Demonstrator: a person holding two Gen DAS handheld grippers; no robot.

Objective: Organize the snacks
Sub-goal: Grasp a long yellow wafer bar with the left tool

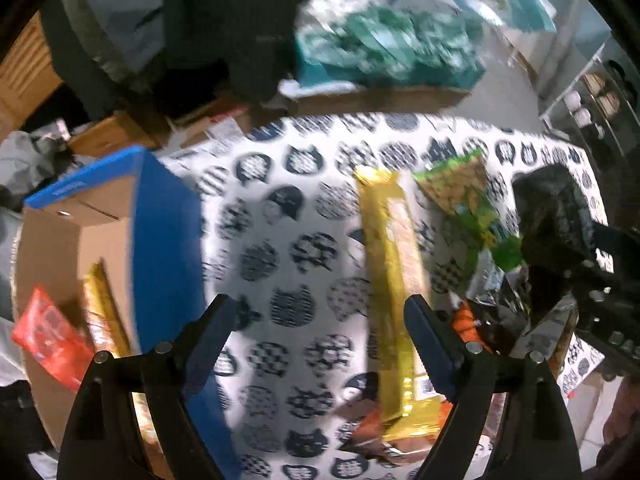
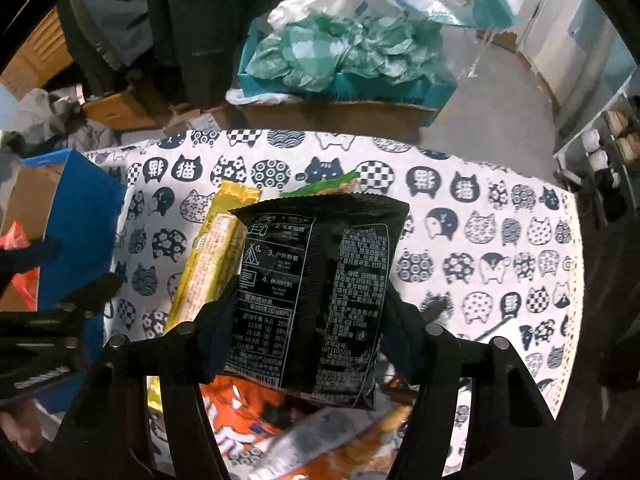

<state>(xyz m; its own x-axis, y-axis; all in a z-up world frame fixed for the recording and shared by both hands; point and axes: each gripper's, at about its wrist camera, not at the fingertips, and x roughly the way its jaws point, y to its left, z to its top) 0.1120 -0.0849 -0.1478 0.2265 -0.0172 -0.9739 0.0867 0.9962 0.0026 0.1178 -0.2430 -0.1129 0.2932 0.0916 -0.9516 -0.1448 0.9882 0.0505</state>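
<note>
Task judged partly done. Blue box (image 1: 160,240) stood at table's left edge, already holding a red packet (image 1: 48,336) and a gold packet (image 1: 100,312). Left on the cat-print tablecloth (image 1: 280,240): long yellow bar (image 1: 392,280), green packet (image 1: 468,204), orange packet (image 2: 240,412) and a silvery wrapper beneath the pile.

Right gripper (image 2: 308,320) pinched a black snack packet (image 2: 316,288) by its lower half, packet held clear above the pile, not yet at the box. Left gripper (image 1: 320,320) spread wide over bare cloth between box and bar; nothing between its jaws.

Left wrist view alone showed the box interior and its contents; also showed the black packet at far right, blurred. Right wrist view alone showed the grip on the black packet, its printed back, and the orange packet clearly. Green packet mostly hidden there behind the black one.
</note>
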